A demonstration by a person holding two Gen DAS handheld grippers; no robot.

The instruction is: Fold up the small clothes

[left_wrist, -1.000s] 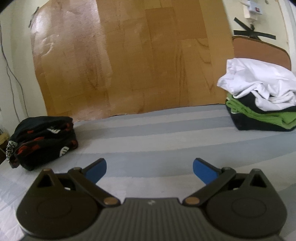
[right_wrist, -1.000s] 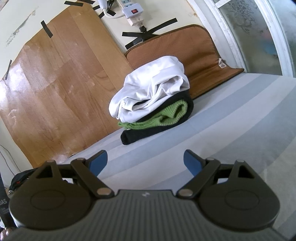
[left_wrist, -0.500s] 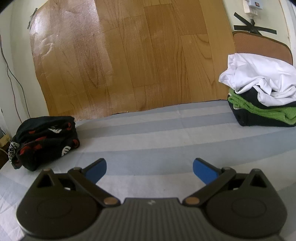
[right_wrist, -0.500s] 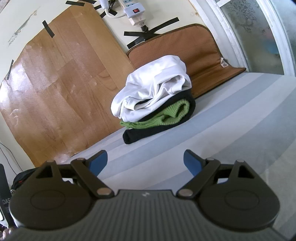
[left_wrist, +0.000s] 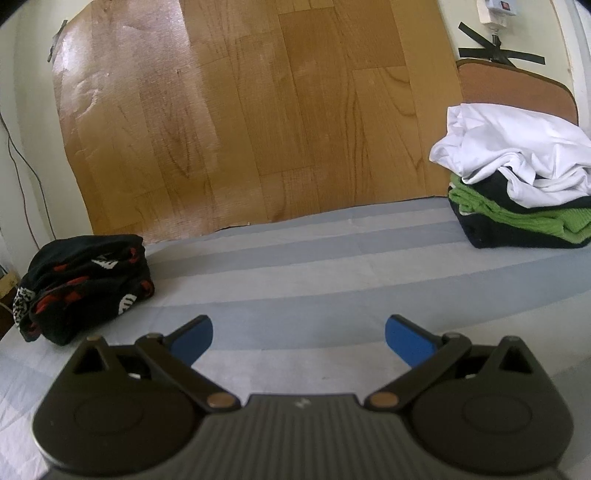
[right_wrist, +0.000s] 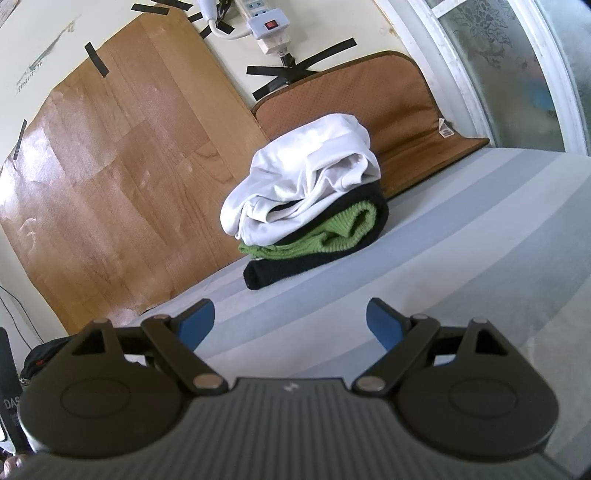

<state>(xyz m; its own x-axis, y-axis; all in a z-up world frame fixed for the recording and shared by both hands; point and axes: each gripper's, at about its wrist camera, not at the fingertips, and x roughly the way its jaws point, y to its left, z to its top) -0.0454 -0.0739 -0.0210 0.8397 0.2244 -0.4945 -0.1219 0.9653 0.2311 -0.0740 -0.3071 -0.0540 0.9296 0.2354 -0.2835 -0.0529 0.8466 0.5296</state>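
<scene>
A stack of clothes stands at the back of the striped bed: a white garment (right_wrist: 303, 177) on top, a green knit (right_wrist: 332, 236) under it and a black piece (right_wrist: 280, 271) at the bottom. The stack also shows at the right of the left wrist view (left_wrist: 517, 177). A folded black garment with red and white print (left_wrist: 85, 284) lies at the left. My left gripper (left_wrist: 298, 334) is open and empty above the sheet. My right gripper (right_wrist: 290, 319) is open and empty, pointing at the stack from some distance.
The grey-striped sheet (left_wrist: 314, 273) covers the bed. A wood-pattern sheet (left_wrist: 240, 110) lines the wall behind. A brown cushion (right_wrist: 369, 99) leans behind the stack. A power strip (right_wrist: 266, 26) is taped to the wall. A window frame (right_wrist: 461, 66) stands at the right.
Both grippers have drifted slightly; the clothes stack sits a little lower and further right in the views. Both stay open and empty. The clothes have not moved.
</scene>
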